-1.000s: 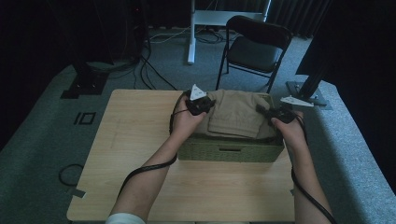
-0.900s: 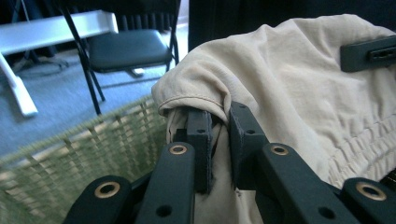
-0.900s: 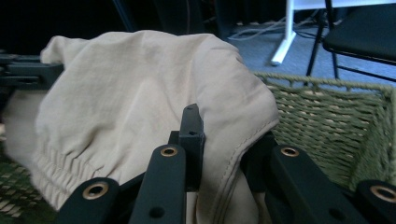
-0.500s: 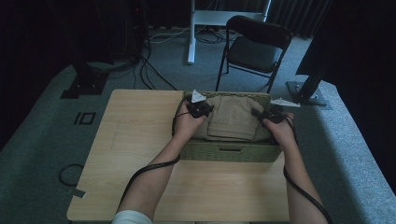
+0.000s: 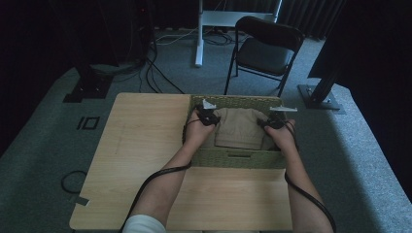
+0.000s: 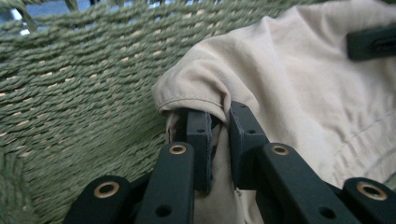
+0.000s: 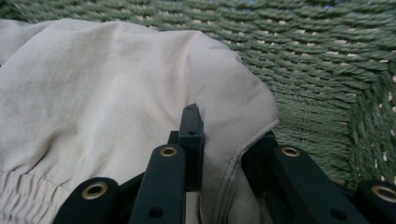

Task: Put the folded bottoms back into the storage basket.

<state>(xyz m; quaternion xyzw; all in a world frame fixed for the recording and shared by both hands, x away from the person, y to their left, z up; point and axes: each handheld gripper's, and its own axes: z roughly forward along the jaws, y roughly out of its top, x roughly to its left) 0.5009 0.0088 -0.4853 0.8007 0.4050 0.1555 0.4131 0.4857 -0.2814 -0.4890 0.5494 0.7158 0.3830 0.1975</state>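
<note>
Your left claw (image 5: 208,118) is down inside the green woven basket (image 5: 233,159), pressed tight on a fold of the beige garment (image 5: 239,132); the left gripper view has the cloth edge (image 6: 196,98) pinched between the pads, basket wall just beside it. The garment lies folded in the basket between your two claws, which sits on the wooden surface (image 5: 145,145). Your right claw (image 5: 273,122) pinches the garment's other corner (image 7: 233,140), seam caught between the pads, basket corner right next to it.
</note>
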